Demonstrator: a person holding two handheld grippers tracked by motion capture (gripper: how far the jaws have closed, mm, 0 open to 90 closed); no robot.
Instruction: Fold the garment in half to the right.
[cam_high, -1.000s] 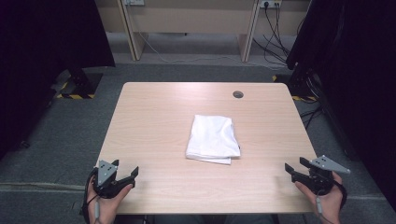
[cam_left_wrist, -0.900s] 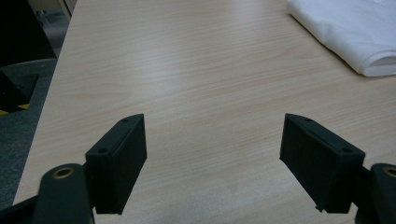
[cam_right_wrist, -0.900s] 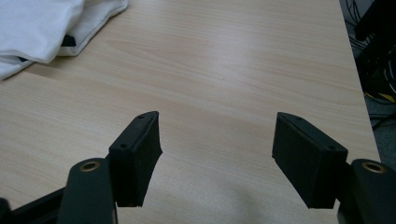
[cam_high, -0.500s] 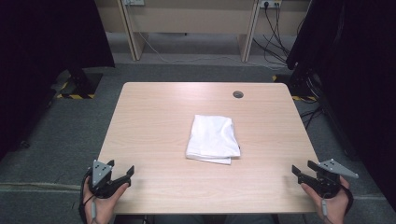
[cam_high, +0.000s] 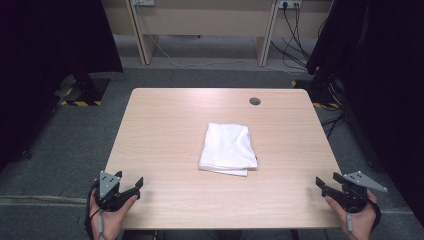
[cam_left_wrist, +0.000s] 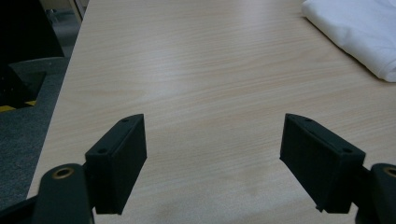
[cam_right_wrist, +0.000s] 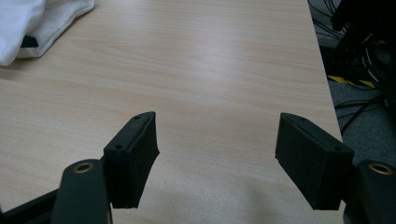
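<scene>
One cloth: a white folded cloth (cam_high: 228, 148) lies flat near the middle of the table, slightly right of centre, touching neither gripper.
Cloth shape: roughly rectangular, with a lower layer showing along its near edge in the high view.
Cloth in left gripper view: its corner (cam_left_wrist: 359, 32) sits at the upper right, well beyond the jaws.
Cloth in right gripper view: its edge (cam_right_wrist: 32, 23) sits at the upper left, layers stacked, with a small dark patch between them; what that patch is cannot be told.
Table: a light wood-grain rectangular table (cam_high: 165, 125) carries the cloth.
Hole: a small round dark cable hole (cam_high: 255, 101) lies in the tabletop near the far edge, beyond the cloth and apart from it.
Containers: none can be made out on the table.
Left gripper: the black two-jaw left gripper (cam_high: 132, 187) is held in the person's left hand (cam_high: 107, 220) at the near left corner, its jaws spread wide over bare wood (cam_left_wrist: 212, 149), holding nothing.
Right gripper: the black two-jaw right gripper (cam_high: 327, 185) is held in the right hand (cam_high: 357, 220) at the near right corner, jaws likewise spread wide over bare wood (cam_right_wrist: 217, 149), holding nothing.
Surroundings: grey floor (cam_high: 75, 145) around the table, black cables (cam_high: 295, 35) beyond its far side.
</scene>
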